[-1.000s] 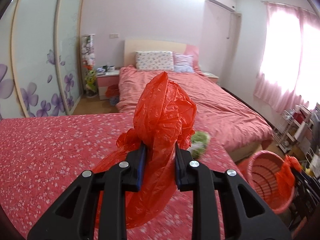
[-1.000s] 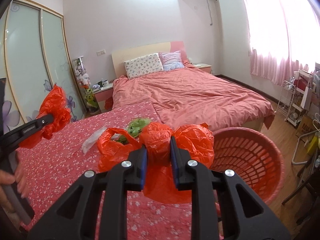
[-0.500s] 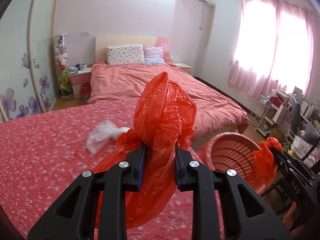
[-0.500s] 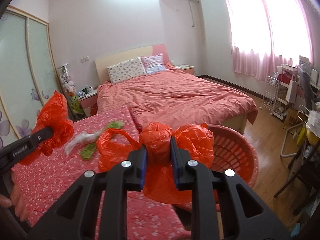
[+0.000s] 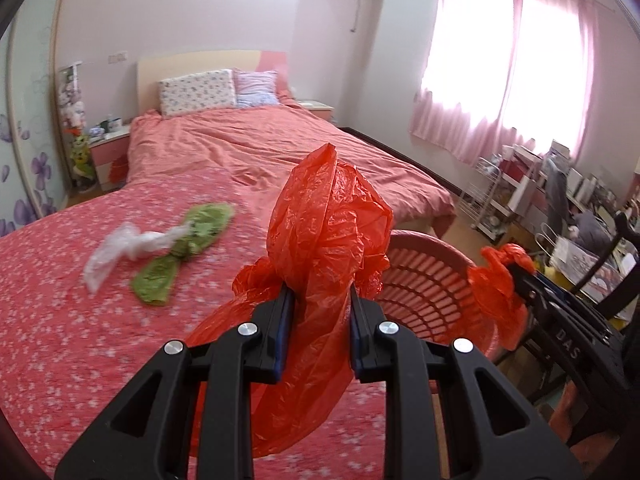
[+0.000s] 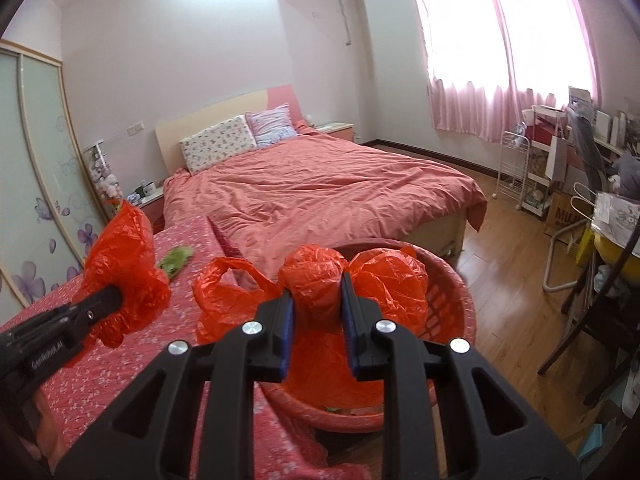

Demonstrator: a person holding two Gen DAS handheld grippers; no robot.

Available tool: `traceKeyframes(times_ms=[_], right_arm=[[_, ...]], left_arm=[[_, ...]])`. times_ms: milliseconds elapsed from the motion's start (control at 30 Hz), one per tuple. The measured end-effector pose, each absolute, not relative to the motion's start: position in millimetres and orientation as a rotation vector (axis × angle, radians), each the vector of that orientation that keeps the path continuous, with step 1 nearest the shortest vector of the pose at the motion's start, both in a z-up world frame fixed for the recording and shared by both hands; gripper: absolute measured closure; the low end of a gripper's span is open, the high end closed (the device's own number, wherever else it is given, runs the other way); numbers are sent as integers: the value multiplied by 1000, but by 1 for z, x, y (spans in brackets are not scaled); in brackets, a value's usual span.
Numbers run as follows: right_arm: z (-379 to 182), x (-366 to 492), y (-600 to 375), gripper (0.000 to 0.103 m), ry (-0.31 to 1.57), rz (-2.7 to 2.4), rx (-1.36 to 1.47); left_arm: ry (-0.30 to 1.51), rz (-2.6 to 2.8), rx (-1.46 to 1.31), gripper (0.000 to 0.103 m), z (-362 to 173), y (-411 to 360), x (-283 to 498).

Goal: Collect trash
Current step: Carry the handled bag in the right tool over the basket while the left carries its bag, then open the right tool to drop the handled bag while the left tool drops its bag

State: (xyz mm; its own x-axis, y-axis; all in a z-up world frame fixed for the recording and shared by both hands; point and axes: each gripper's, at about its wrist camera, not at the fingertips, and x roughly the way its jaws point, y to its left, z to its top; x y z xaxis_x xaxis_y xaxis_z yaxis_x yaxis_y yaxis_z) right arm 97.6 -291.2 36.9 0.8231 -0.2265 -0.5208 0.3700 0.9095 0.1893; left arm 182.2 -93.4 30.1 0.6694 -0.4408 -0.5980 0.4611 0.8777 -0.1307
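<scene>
Your left gripper (image 5: 318,312) was clamped on one edge of the red plastic bag (image 5: 328,240), your right gripper (image 6: 317,304) on the other, over the pink basket (image 6: 452,300). Beyond, green trash (image 5: 180,252) and a clear wrapper (image 5: 120,246) lay on the floral bedspread (image 5: 60,300).

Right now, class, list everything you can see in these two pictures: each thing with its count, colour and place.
plastic bag: one, red, gripped at two edges, stretched over the basket
basket: one, pink-red slatted, on the floor beside the table
green scrap: one, green, lying on the table
clear wrapper: one, whitish, on the table touching the green scrap
table: one, red floral cloth, in the foreground
bed: one, salmon cover, behind the table
pillows: two, floral white and striped pink, at the headboard
curtains: pink, over the window
left gripper: black, shut on the bag
right gripper: black, shut on the bag
</scene>
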Motion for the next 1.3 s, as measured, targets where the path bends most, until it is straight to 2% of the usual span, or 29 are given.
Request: traceKeyframes(times_ms=[467,1067,1167,1233,1300], right_arm=[[17,105,-337,81,504,-358,357],[-9,129,-379,80,492,-370,461],[-11,132,-380,76,492,-361,469],[-13,134,-382,71,492,-360,479],[-15,134,-383,64,490,-354,488]], left_arm=[[717,-659,34,79,8,-155,180],[792,-720,17,78,-20,-185,197],[804,-720,28,76,-24,-187,199],[808,-709,39,66,-28,-188,199],[810,-696,45,63,-31,-184,200]])
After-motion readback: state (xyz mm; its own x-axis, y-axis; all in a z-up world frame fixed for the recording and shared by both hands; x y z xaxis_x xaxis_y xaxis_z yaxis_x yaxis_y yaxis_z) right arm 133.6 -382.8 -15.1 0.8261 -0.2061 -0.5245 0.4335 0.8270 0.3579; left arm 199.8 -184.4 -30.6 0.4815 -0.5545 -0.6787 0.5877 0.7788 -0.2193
